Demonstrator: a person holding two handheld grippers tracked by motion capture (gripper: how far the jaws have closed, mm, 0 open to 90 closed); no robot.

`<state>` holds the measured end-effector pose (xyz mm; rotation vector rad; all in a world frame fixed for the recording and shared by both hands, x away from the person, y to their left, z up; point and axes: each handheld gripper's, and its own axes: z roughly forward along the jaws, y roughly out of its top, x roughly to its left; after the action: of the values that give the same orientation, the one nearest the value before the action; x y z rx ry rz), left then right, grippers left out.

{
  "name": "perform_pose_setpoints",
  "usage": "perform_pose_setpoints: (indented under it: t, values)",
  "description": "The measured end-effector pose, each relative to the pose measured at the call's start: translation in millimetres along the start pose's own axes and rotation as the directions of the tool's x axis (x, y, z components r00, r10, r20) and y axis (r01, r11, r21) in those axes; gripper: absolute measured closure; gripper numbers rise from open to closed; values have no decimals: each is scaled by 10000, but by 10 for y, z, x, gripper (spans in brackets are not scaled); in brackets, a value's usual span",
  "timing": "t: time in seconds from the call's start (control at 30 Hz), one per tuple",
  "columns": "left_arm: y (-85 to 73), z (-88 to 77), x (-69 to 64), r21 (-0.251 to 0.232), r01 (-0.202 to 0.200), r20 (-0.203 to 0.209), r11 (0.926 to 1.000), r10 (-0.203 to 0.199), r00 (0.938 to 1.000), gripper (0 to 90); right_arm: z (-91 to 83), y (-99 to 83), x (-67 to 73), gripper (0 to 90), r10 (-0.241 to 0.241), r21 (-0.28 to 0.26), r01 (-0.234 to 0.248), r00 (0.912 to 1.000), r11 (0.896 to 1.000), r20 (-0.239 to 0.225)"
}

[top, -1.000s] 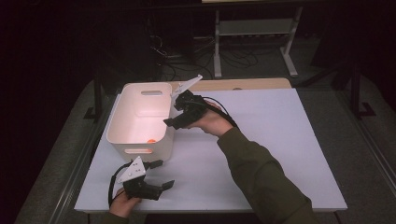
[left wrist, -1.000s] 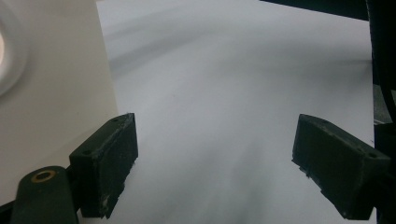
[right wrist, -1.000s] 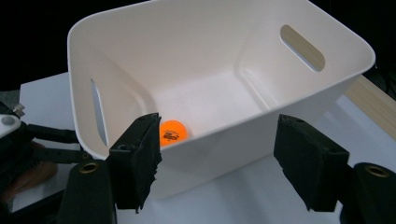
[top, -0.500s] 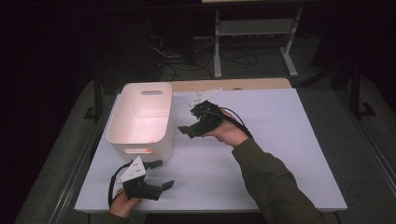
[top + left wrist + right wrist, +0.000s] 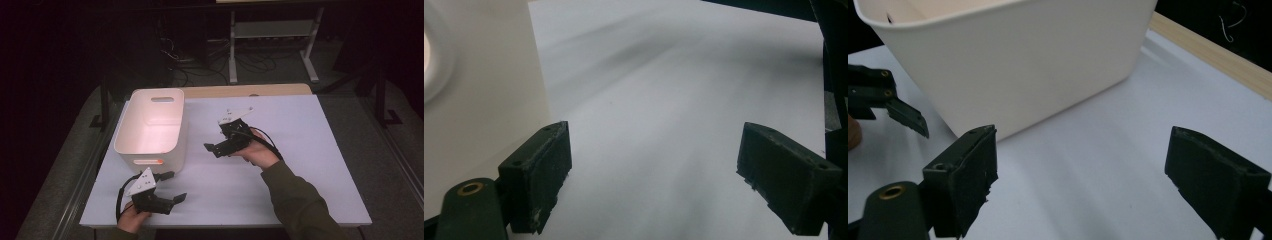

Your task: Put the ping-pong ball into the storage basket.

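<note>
A white plastic bin (image 5: 150, 125) with handle slots stands at the table's left, and I cannot make out anything inside it. My right gripper (image 5: 215, 141) hovers low over the table just right of the bin, pointing at its side wall (image 5: 1023, 60). Its jaws have just been opening and stand open (image 5: 1080, 180) with nothing between them. My left gripper (image 5: 177, 186) rests near the front edge, in front of the bin. It is open (image 5: 654, 175) and empty, with the bin's wall (image 5: 484, 75) on its left.
The white table top (image 5: 300, 150) stretches bare to the right of the hands. A wooden strip (image 5: 245, 91) runs along its far edge. Beyond it stand a metal rack (image 5: 272, 30) and cables on the dark floor.
My right gripper has moved from the bin's right rim to the right and down toward the table, and its jaws have spread wider. The left gripper has stayed put.
</note>
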<state>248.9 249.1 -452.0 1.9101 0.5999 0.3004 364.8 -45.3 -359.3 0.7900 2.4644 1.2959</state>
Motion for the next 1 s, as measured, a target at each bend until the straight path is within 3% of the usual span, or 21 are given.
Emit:
perform_pose_setpoints:
  t: [0.5,1.0]
  values:
    - [0,0,-2,5,2,-7,10000,-2,10000,141,-95,-491,-47,11,461,161,-471,9975,9988,534]
    - [0,-1,-4,-4,-25,-17,10000,25,10000,141,-287,-837,-52,5,843,67,-853,9920,9963,943]
